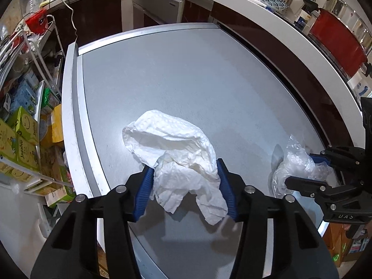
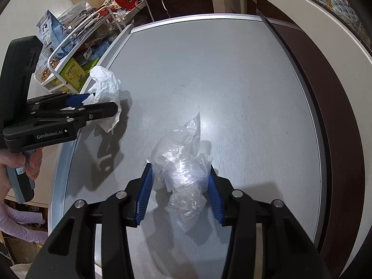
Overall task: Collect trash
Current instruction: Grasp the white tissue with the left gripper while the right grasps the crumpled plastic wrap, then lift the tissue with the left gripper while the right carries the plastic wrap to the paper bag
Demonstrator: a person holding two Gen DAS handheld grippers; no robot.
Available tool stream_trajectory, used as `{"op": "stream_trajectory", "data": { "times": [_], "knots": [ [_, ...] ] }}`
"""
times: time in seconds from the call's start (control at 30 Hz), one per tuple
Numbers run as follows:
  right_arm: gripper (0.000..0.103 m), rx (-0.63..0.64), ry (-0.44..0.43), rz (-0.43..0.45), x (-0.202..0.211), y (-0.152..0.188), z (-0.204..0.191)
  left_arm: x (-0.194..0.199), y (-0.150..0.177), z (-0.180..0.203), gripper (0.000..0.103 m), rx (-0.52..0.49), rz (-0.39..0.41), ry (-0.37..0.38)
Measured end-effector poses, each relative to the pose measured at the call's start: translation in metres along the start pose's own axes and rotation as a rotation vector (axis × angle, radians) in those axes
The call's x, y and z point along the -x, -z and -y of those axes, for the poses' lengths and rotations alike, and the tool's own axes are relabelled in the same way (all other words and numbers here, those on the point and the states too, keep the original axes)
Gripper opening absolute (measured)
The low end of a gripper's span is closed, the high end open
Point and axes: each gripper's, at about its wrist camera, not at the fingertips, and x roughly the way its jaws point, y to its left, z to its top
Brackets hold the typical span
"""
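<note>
A crumpled white paper towel (image 1: 176,155) sits between the blue pads of my left gripper (image 1: 184,169), which is shut on it and holds it above the grey table (image 1: 174,74). A crumpled clear plastic bag (image 2: 183,174) sits between the pads of my right gripper (image 2: 180,174), which is shut on it over the table (image 2: 220,81). In the left wrist view the right gripper (image 1: 309,169) and bag (image 1: 293,162) show at the right. In the right wrist view the left gripper (image 2: 102,102) and towel (image 2: 107,90) show at the left.
A wire rack (image 1: 25,53) with green snack boxes (image 1: 21,134) stands left of the table. A white counter (image 1: 267,11) with a red pot (image 1: 337,44), a patterned bowl and utensils curves along the far and right sides.
</note>
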Motion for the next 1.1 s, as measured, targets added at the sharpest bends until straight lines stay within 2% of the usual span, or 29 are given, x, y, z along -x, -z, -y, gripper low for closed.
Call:
{"op": "stream_trajectory", "data": {
  "times": [0.13,0.47,0.57,0.67,0.83,0.87,0.9,0.93,1.1],
  "knots": [
    [0.036,-0.011,-0.007,0.003,-0.002,0.002,-0.002,-0.001,0.002,0.002,0.05,0.001,0.0,0.002],
    [0.036,-0.058,-0.019,0.012,0.002,0.014,0.003,0.004,0.011,0.01,0.047,-0.013,0.0,-0.015],
    [0.039,-0.059,-0.011,0.025,0.003,0.019,0.004,0.001,0.014,0.01,0.049,0.0,-0.011,0.0],
    [0.049,-0.066,-0.003,0.039,0.004,0.023,0.003,0.001,0.017,0.013,0.051,-0.018,0.002,-0.011],
    [0.05,-0.055,0.015,0.038,0.004,0.025,-0.001,0.0,0.019,0.014,0.052,0.0,0.006,-0.012],
    [0.049,-0.055,0.013,0.036,0.004,0.025,-0.001,0.0,0.019,0.014,0.052,0.004,0.005,-0.013],
    [0.04,-0.055,0.013,0.034,0.004,0.025,-0.001,0.0,0.019,0.014,0.052,0.003,0.005,-0.02],
    [0.035,-0.054,0.014,0.032,0.004,0.025,-0.001,-0.001,0.019,0.015,0.052,-0.001,0.004,-0.032],
    [0.033,-0.039,-0.002,0.039,0.007,0.026,-0.005,-0.002,0.019,0.018,0.049,-0.007,0.0,-0.043]
  ]
}}
